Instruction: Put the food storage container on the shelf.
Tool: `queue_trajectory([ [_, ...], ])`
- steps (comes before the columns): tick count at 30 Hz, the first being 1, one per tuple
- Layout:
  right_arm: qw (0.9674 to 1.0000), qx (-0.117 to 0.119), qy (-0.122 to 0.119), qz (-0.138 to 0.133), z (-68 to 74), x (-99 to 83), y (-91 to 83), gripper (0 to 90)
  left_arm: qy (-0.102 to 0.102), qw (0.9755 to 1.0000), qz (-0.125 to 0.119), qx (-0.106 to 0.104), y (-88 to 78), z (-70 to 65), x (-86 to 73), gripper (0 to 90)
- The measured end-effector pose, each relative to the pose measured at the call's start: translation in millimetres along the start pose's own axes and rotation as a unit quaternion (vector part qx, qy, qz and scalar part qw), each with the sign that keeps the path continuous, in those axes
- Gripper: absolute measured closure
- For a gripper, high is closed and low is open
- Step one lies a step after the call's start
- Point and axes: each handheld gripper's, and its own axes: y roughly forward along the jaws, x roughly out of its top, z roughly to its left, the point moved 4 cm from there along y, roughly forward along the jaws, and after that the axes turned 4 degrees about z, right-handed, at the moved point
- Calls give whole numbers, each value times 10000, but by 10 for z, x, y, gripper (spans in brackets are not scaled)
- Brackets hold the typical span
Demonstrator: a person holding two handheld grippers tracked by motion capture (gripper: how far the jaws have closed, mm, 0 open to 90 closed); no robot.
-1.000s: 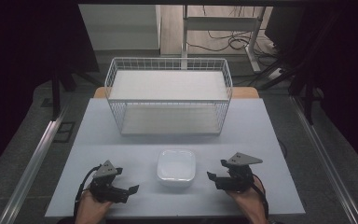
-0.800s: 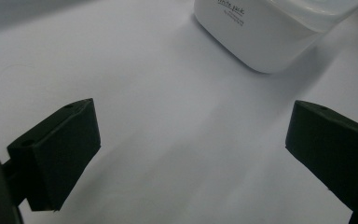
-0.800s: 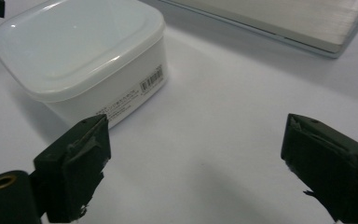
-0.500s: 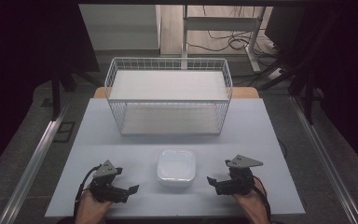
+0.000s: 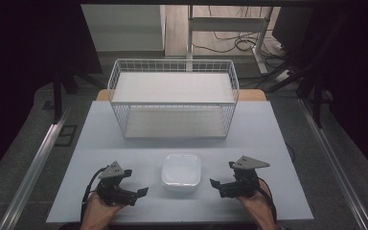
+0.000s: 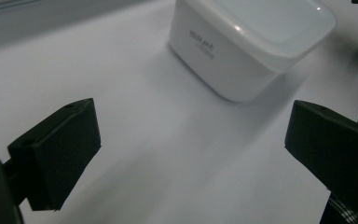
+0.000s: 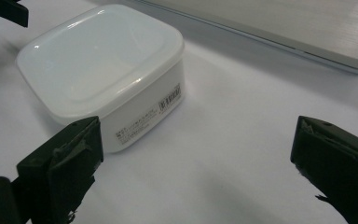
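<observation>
Between the two grippers, on the near part of the table [image 5: 124,139], sits a lidded white box [image 5: 181,171], with a wire basket [image 5: 173,98] at twelve o'clock beyond it. Left gripper [image 5: 133,194] and right gripper [image 5: 219,186] both gape wide, holding nothing; the right one's jaws have just been opening. Best to close in squarely from nine and three o'clock, pads low on the walls.

Both tools [image 5: 141,191] [image 5: 214,183] apparently wide open

A white table [image 5: 100,143] bears a lidded white container [image 5: 181,171] near its front edge and a wire basket [image 5: 172,103] farther back.
</observation>
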Motion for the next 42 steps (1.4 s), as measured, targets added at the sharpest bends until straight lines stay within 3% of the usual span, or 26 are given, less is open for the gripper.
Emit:
queue_trajectory([
  [4, 9999, -79, 38, 69, 28, 60, 36, 1, 79, 10000, 17, -26, 34, -20, 118, 46],
  [8, 9994, 73, 333, 80, 46, 167, 75, 2, 123, 9998, -16, -167, 79, -18, 271, 53],
  [13, 9994, 89, 299, 166, 81, 235, 124, 41, 123, 9996, -10, -271, 159, -12, 400, 60],
  [19, 9991, 262, 191, 288, 168, 357, 243, 104, 315, 9989, -14, -338, 300, -47, 602, 86],
  [23, 9987, 398, 115, 307, 239, 428, 351, 123, 320, 9984, -16, -473, 470, -52, 707, 95],
  [29, 9977, 464, 217, 452, 243, 409, 476, 123, 221, 9979, 141, -597, 633, -18, 653, 95],
  [33, 9931, 850, 504, 639, 238, 331, 546, 137, 37, 9953, 110, -957, 657, -7, 610, 163],
  [34, 9931, 850, 504, 639, 238, 331, 546, 137, 5, 9941, 116, -1075, 655, -14, 601, 163],
  [35, 9914, 973, 568, 659, 248, 323, 551, 155, -75, 9922, 151, -1236, 654, -28, 589, 202],
  [36, 9875, 1227, 677, 726, 266, 305, 552, 198, -214, 9913, 196, -1284, 640, -46, 567, 228],
  [39, 9867, 1237, 712, 773, 282, 293, 525, 227, -270, 9911, 233, -1284, 593, -62, 543, 304],
  [40, 9864, 1208, 762, 807, 286, 291, 467, 331, -329, 9911, 222, -1267, 532, -71, 519, 358],
  [42, 9866, 1187, 785, 804, 285, 290, 439, 375, -341, 9916, 181, -1237, 483, -78, 503, 400],
])
